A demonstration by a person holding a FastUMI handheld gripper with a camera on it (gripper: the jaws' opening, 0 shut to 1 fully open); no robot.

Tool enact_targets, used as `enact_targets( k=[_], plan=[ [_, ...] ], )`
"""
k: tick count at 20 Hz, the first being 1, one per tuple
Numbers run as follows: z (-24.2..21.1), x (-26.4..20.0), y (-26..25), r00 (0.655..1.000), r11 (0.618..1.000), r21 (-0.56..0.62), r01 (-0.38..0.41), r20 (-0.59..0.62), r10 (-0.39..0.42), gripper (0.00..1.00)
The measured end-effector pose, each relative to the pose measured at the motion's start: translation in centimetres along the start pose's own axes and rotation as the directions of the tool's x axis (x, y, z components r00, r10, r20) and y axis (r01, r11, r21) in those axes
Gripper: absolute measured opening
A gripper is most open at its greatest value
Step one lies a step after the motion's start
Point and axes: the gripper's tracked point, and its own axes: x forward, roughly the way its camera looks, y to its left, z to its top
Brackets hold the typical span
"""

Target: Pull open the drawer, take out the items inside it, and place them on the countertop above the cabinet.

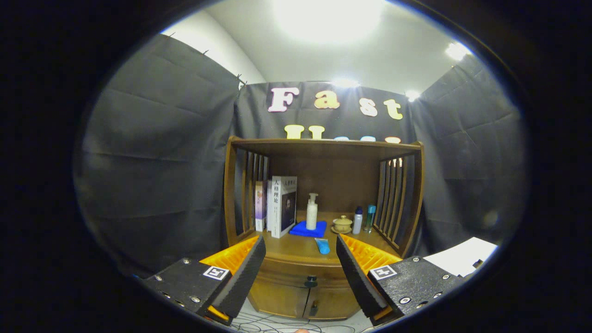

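Drawer (pixel 303 270) first: it sits shut in the front of the wooden cabinet (pixel 323 185), just under the front edge of the worktop (pixel 296 247), with a small dark knob (pixel 311 280) at its middle. Below it are two cabinet doors (pixel 303 300), also closed. From where I stand the gripper (pixel 300 270) is released, its fingers spread wide with nothing between them, held back from the cabinet and lined up so the knob falls in the gap.

On the worktop, toward the back, stand some books (pixel 277 208) at the left side, a pump bottle (pixel 312 212) on a blue cloth (pixel 307 229) near the middle, a small lidded cup (pixel 342 224) on a saucer, and two little bottles (pixel 363 219) toward the right side. A blue tube (pixel 322 246) lies near the front edge.

I'd say the very first step is in hand: the approach to the drawer, nothing pulled yet. Next the gripper must move in, close its fingers on that small knob, then draw straight back. What lies inside cannot be told until it opens.
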Motion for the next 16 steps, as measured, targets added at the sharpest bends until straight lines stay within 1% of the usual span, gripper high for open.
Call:
enact_targets(
  k=[1, 2, 4, 5, 7, 8, 10, 13, 16],
  plan=[
    [-0.1, -0.2, 0.2, 1.000, 1.000, 0.019, 0.007, -0.014, -0.006, 0.95],
    [0.4, -0.3, 0.7, 1.000, 0.999, 0.053, -0.004, -0.007, 0.005, 0.95],
    [1.3, -0.6, 1.7, 0.998, 0.995, 0.085, -0.054, 0.021, 0.052, 0.95],
    [1.7, -0.6, 1.4, 0.998, 0.996, 0.071, -0.054, 0.030, 0.052, 0.95],
    [2.0, -1.2, -0.3, 0.999, 0.999, 0.039, -0.008, 0.039, 0.007, 0.95],
    [2.4, -1.4, -0.3, 0.999, 0.999, 0.039, -0.003, 0.052, 0.001, 0.95],
    [3.2, -1.5, 0.0, 0.997, 0.998, 0.051, -0.023, 0.079, 0.019, 0.95],
    [3.4, -1.7, -1.3, 0.996, 0.997, 0.074, -0.007, 0.091, 0.000, 0.95],
    [3.1, -1.4, -1.5, 0.996, 0.995, 0.094, -0.016, 0.088, 0.007, 0.95]
  ],
)
